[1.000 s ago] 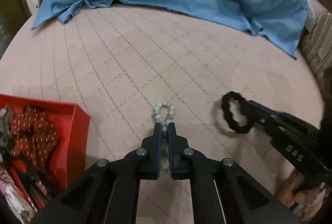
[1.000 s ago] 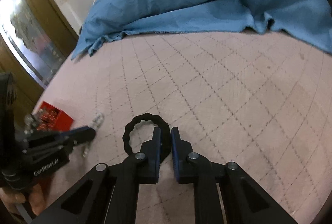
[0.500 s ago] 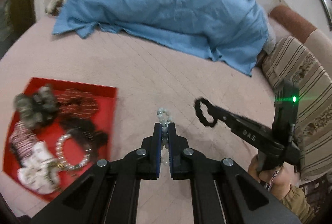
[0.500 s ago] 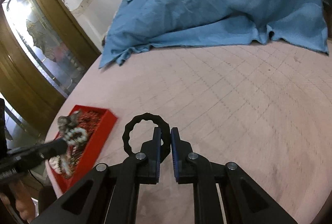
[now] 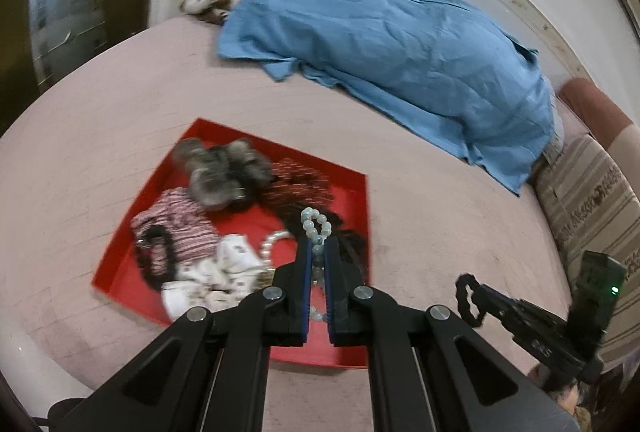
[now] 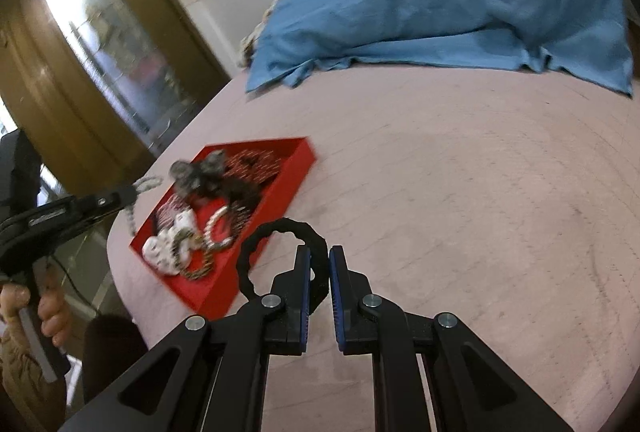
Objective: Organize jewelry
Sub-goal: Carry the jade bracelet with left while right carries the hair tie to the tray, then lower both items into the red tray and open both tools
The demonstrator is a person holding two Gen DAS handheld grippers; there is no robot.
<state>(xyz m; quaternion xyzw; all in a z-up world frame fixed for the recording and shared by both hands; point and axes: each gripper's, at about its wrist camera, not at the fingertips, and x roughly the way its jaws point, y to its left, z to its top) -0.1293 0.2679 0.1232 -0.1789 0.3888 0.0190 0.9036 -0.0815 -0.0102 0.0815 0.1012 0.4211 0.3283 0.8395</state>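
My left gripper (image 5: 317, 256) is shut on a pale green bead bracelet (image 5: 316, 226) and holds it above the red tray (image 5: 176, 148). The tray lies on the pink quilted bed and holds hair ties, scrunchies and a pearl bracelet (image 5: 272, 244). My right gripper (image 6: 319, 264) is shut on a black wavy ring-shaped hair tie (image 6: 280, 236), held above the bed just right of the tray (image 6: 296, 172). The left gripper with its beads (image 6: 138, 188) also shows in the right wrist view; the right gripper with the hair tie (image 5: 469, 298) shows in the left wrist view.
A blue sheet (image 5: 400, 48) is heaped at the far side of the bed (image 5: 100, 112). A striped cushion (image 5: 592, 200) lies at the right. A wooden door with glass (image 6: 100, 44) stands left of the bed. The bed edge is near the tray (image 6: 120, 272).
Both grippers have risen and swung left with their items. The bead bracelet now hangs over the red tray, and the black hair tie has come close to the tray's right side.
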